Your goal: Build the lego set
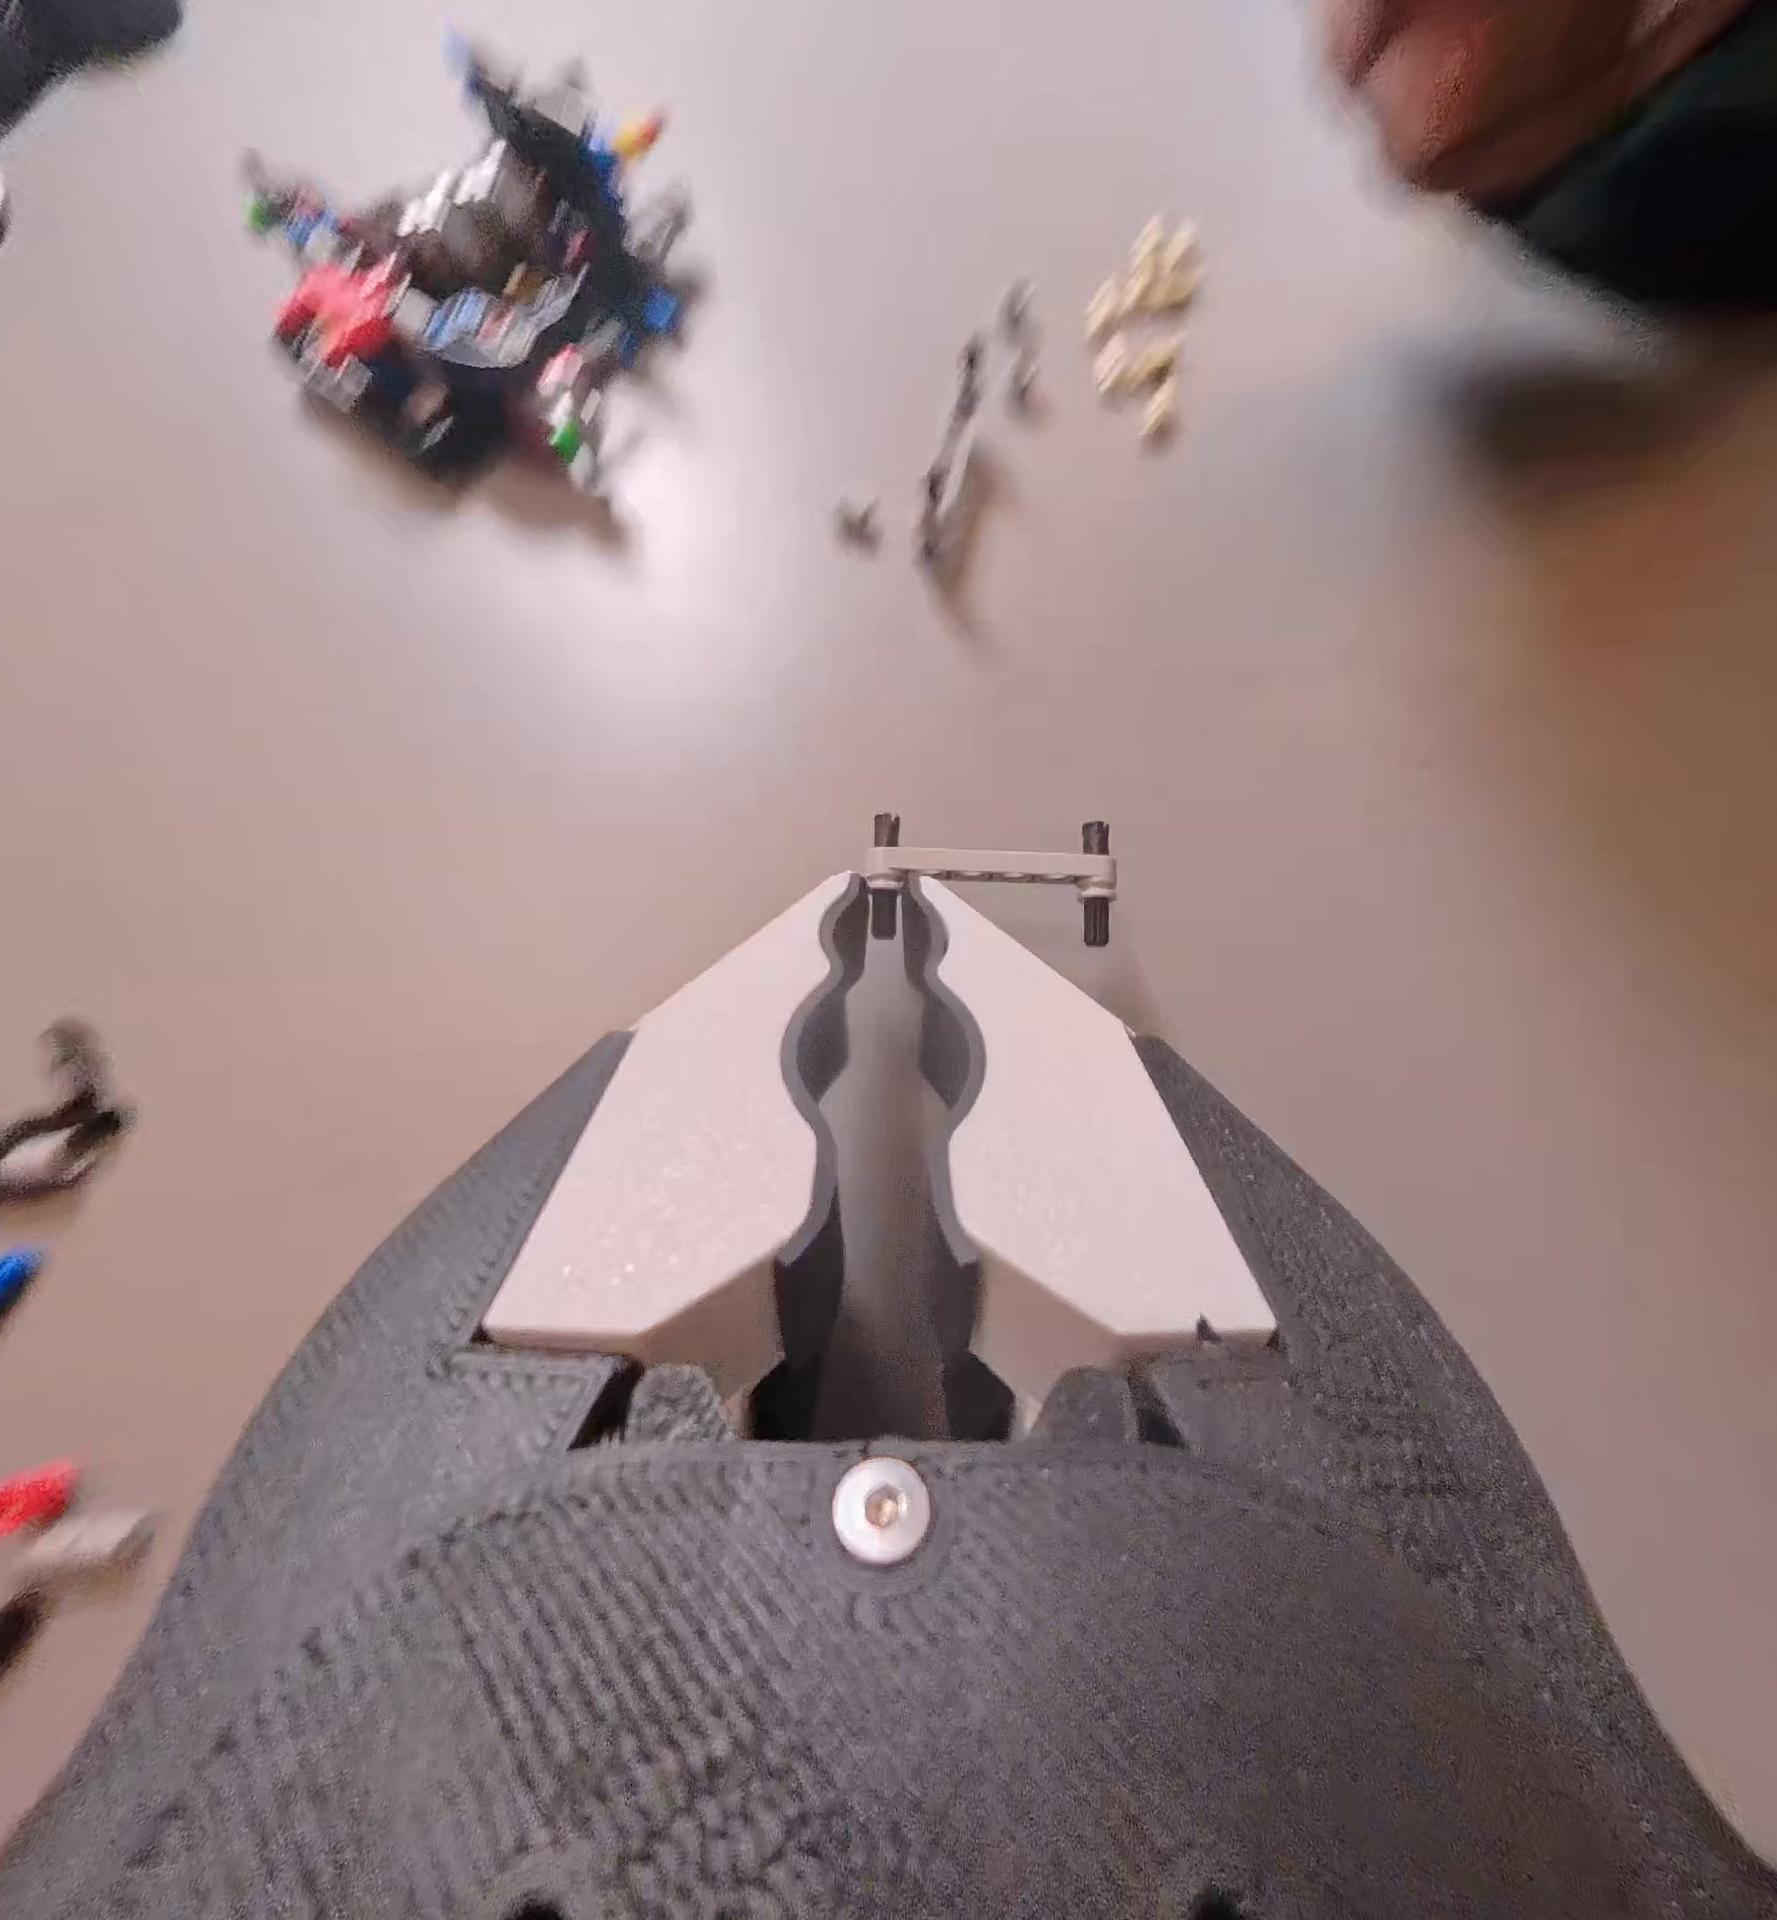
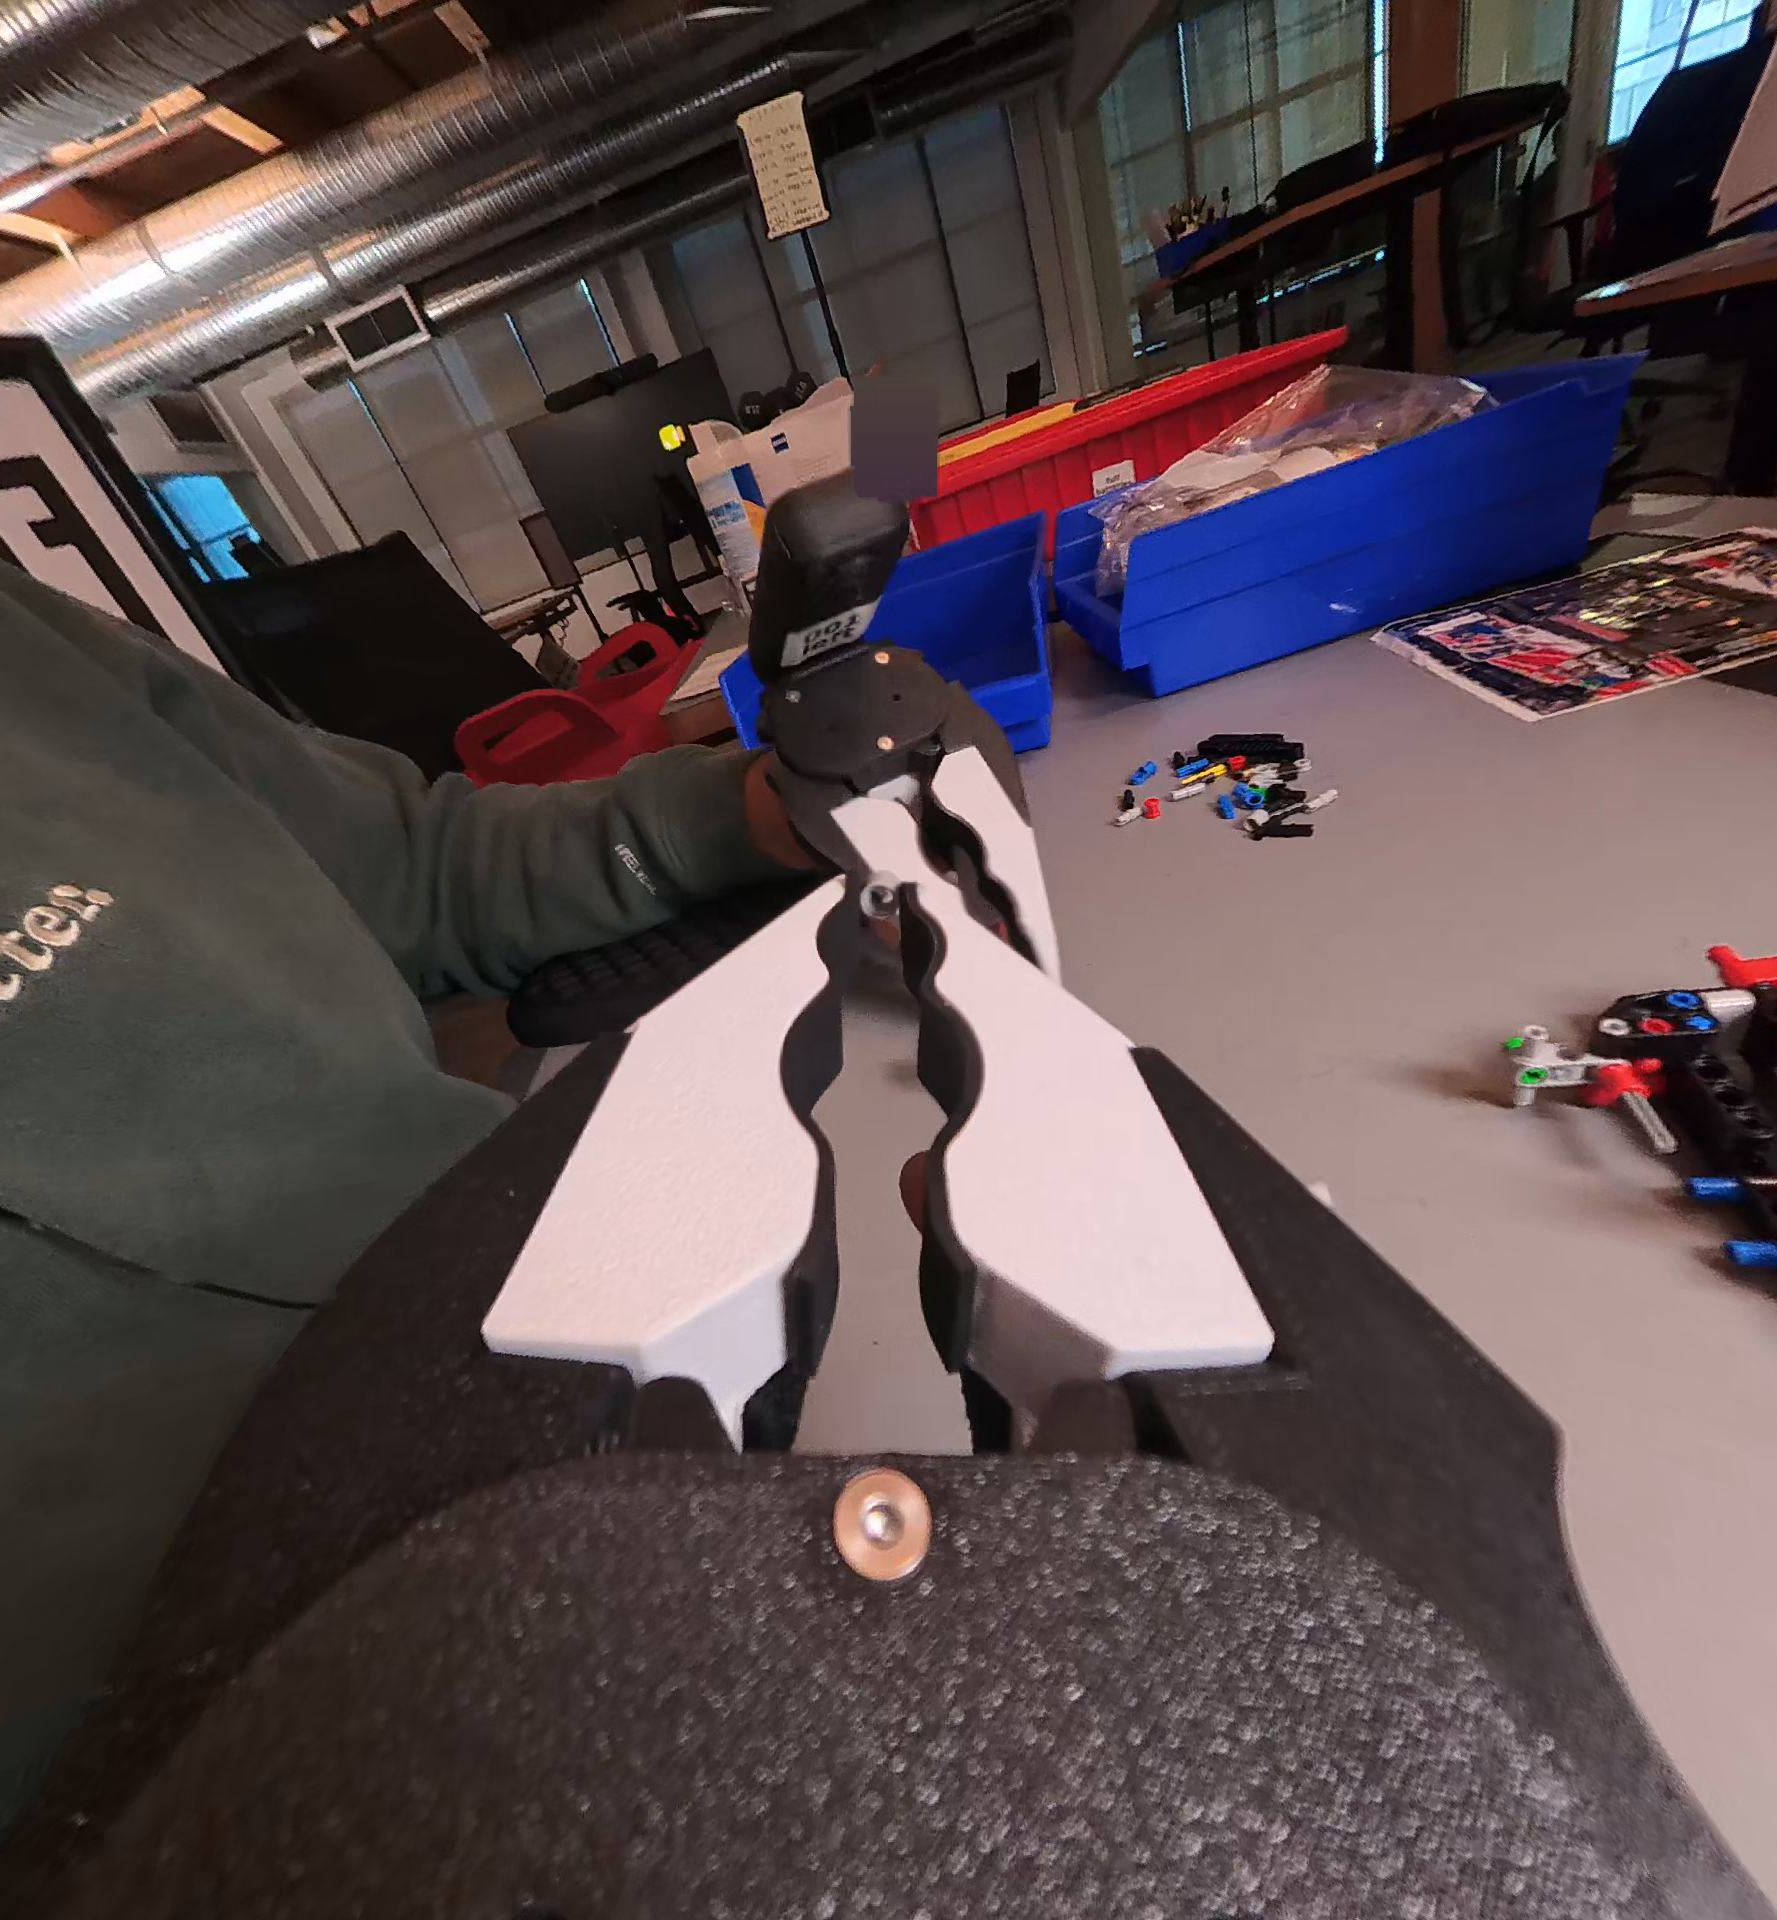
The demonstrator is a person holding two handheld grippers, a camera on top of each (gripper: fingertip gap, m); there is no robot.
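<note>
Left wrist view: left gripper (image 1: 886, 891) fingers pinch a grey beam (image 1: 988, 860) (black pins), right gripper (image 2: 879, 906) fingers clamping its end above the bench (image 2: 1383, 935).

No words can be read in the left wrist view. In the right wrist view, a white sticker with black print sits on a black plastic handle (image 2: 827, 561), left of the long blue plastic bin (image 2: 1331, 561). Farther left, a dark green sweatshirt (image 2: 167, 1039) has pale letters. Above the bin hangs a white handwritten paper sheet (image 2: 782, 166). Behind it, a red plastic bin (image 2: 1154, 436) has a white label. To its right lies a printed paper booklet (image 2: 1632, 623).
</note>
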